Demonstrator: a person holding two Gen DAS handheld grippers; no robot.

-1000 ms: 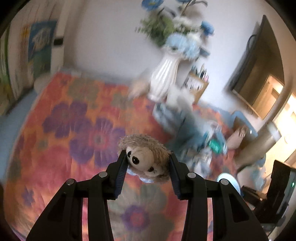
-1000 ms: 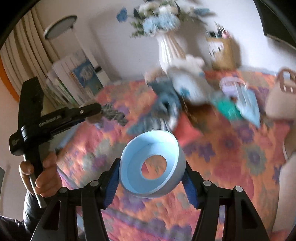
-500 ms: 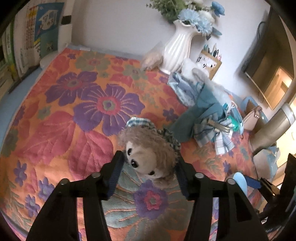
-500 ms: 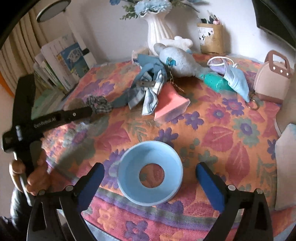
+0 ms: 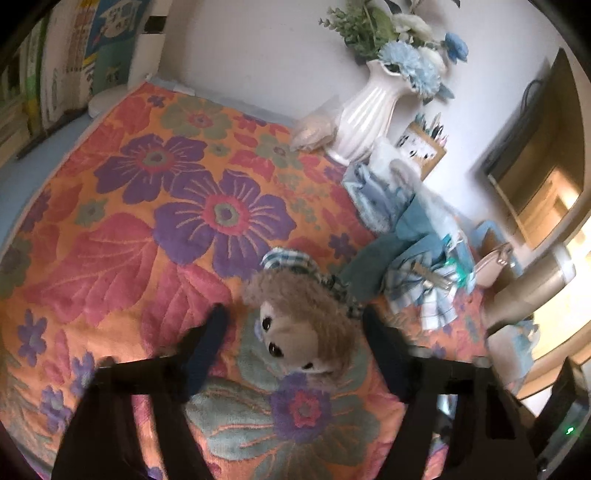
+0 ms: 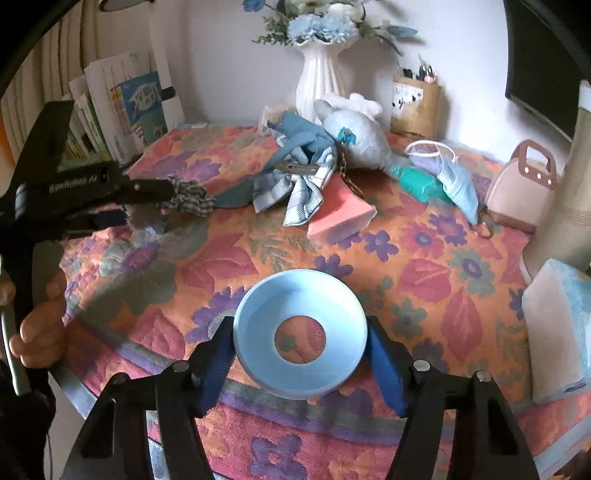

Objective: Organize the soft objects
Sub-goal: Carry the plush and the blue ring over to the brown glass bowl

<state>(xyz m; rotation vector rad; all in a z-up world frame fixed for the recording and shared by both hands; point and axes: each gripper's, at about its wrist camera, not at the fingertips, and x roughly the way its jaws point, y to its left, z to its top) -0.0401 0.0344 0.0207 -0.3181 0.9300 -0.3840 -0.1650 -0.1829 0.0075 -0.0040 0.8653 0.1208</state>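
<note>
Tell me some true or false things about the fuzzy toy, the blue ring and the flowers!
1. The blue ring lies on the flowered tablecloth. True.
2. The fuzzy toy sits inside the vase. False: it lies on the tablecloth, between the left gripper's fingers.
3. The white vase holds blue flowers. True.
4. The right gripper is around a pink box. False: it is around the blue ring.

Table under a floral cloth of orange, red and purple. Plain white wall at far side. Books stacked far left, dark screen on right wall. Soft daylight.
</note>
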